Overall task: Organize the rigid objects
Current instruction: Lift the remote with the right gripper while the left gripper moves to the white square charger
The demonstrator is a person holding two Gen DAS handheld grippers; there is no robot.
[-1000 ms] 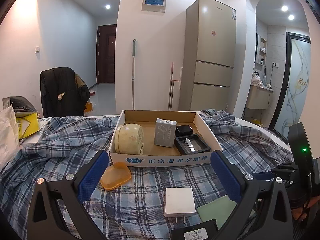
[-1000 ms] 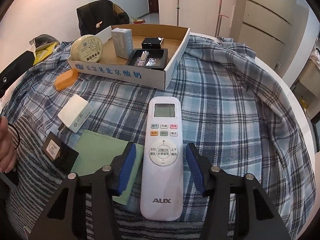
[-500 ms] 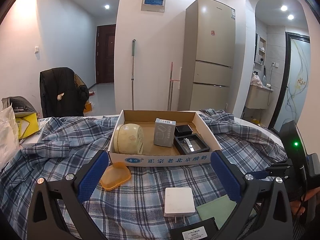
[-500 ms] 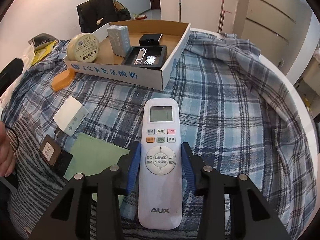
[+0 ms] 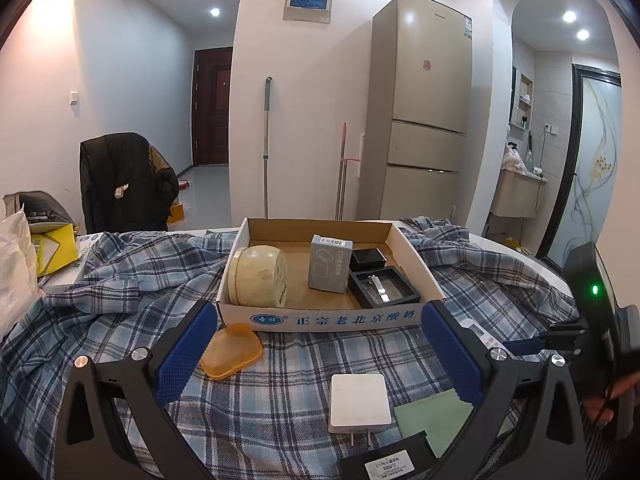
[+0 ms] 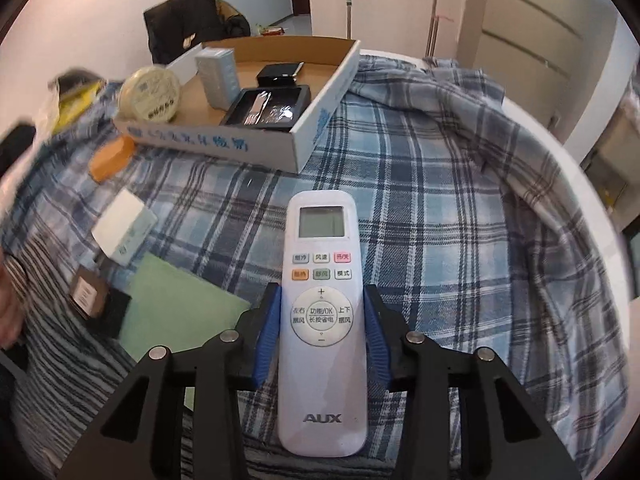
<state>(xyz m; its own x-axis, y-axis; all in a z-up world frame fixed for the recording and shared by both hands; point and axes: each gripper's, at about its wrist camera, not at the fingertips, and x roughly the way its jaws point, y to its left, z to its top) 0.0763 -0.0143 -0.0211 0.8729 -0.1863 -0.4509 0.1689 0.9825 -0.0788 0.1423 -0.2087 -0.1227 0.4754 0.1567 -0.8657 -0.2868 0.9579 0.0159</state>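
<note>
Left wrist view: the box [image 5: 332, 318] sits on the plaid cloth [image 5: 120, 280] over the table, and four things already lie in it: a round tin [image 5: 258, 282] at its left end, a grey carton [image 5: 330, 264] in the middle, a small black case [image 5: 367, 258] behind and an open black tray [image 5: 384, 288] at the right; still outside, in front of the box, are the orange lid [image 5: 231, 350], the white charger [image 5: 359, 402], a green pad [image 5: 434, 420] and a black packet [image 5: 386, 466]; the left claw [image 5: 320, 356] hangs spread wide over these, with nothing between its pads.

Right wrist view: the right claw [image 6: 322, 338] has just been closing and is now pressed onto the sides of the remote [image 6: 322, 320], which lies in front of the box [image 6: 308, 128], well apart from it and pointing toward it; the picture is blurred at its left edge, and whether the remote is clear of the cloth cannot be told.

By my reckoning the job is about half done: four things are boxed, the remote is gripped but not yet boxed, and four loose things remain near the box's front wall.
</note>
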